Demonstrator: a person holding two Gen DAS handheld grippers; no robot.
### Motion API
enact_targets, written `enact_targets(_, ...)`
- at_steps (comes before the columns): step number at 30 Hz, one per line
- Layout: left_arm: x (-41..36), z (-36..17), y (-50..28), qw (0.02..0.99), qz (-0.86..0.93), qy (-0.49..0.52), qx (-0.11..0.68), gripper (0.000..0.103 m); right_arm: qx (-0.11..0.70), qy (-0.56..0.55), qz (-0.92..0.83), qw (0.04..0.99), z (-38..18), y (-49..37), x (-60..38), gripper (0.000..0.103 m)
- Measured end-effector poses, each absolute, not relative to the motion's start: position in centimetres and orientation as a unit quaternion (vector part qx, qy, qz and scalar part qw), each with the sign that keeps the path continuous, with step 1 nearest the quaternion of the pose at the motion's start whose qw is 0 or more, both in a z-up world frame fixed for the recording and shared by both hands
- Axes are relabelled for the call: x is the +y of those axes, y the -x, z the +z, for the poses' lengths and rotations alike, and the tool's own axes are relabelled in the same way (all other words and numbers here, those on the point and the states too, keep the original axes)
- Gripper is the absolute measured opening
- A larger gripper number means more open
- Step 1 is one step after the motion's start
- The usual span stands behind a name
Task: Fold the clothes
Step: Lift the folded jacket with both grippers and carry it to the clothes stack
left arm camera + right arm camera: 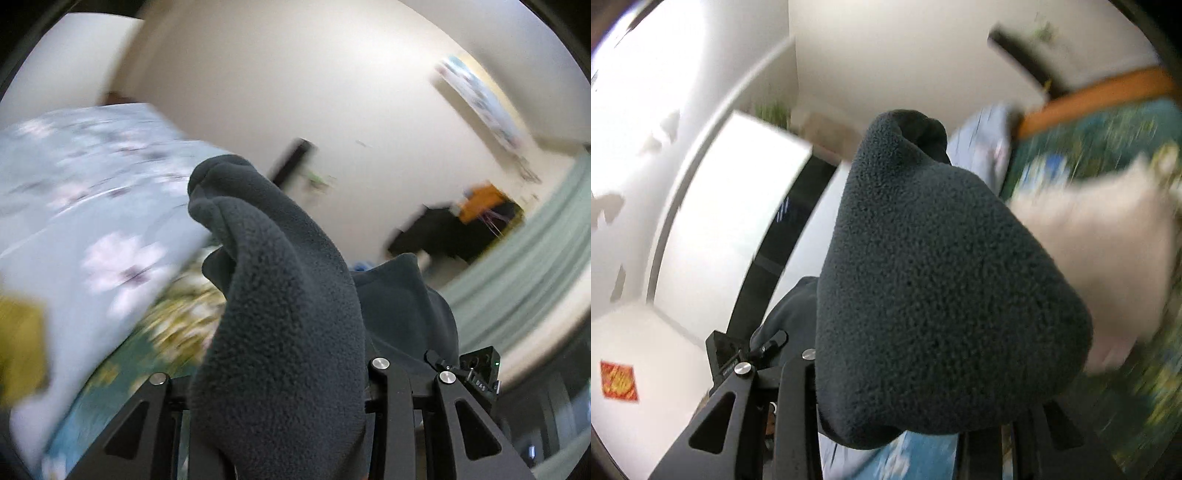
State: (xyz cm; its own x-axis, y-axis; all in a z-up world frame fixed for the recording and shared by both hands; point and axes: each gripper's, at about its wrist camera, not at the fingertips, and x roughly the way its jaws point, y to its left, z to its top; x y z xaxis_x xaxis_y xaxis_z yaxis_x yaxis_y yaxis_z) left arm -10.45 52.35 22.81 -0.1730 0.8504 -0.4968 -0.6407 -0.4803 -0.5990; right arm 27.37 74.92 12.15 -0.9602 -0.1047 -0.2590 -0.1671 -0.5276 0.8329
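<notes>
A dark grey fleece garment (280, 314) bulges up out of my left gripper (284, 424) and fills the middle of the left wrist view. The left gripper is shut on it and held up in the air. The same fleece (934, 280) covers my right gripper (916, 435), which is also shut on it. The fingertips of both grippers are hidden under the cloth. The other gripper's black body (476, 373) shows at the right in the left wrist view, and at the lower left in the right wrist view (738, 362).
A bed with a pale blue flowered cover (92, 221) and a green-yellow flowered sheet (177, 325) lies to the left. A white pillow (1108, 243) and an orange headboard (1100, 96) are at the right. White walls, a dark cabinet (454, 229) and a pale green curtain (535, 266) surround.
</notes>
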Motion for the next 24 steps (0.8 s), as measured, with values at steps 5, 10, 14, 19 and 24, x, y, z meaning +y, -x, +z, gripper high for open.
enact_targets(5,64.6,17.2,15.3,0.521,0.727,0.442,-0.071,0.038,0.485,0.097,0.861,0.115,8.8,-30.3,80.3,0.037)
enact_targets(10,70.6,3.7,18.1,0.424,0.702,0.571,-0.048,0.040,0.566,0.152,0.792,0.171,-3.3,-32.8,83.4,0.038)
enact_targets(14,69.6,1.7,18.5,0.433,0.687,0.567,-0.134,0.042,0.634,0.127,0.747,0.155,-9.3,-33.5,83.1,0.039)
enact_targets(19,69.8,7.4,18.7,0.483,0.705,0.507,-0.116,0.038,0.599,0.109,0.780,0.147,-6.3,-32.2,83.0,0.039)
enact_targets(24,70.7,8.9,20.7,0.491,0.718,0.482,-0.101,0.038,0.574,0.080,0.804,0.133,-3.7,-31.3,83.2,0.039)
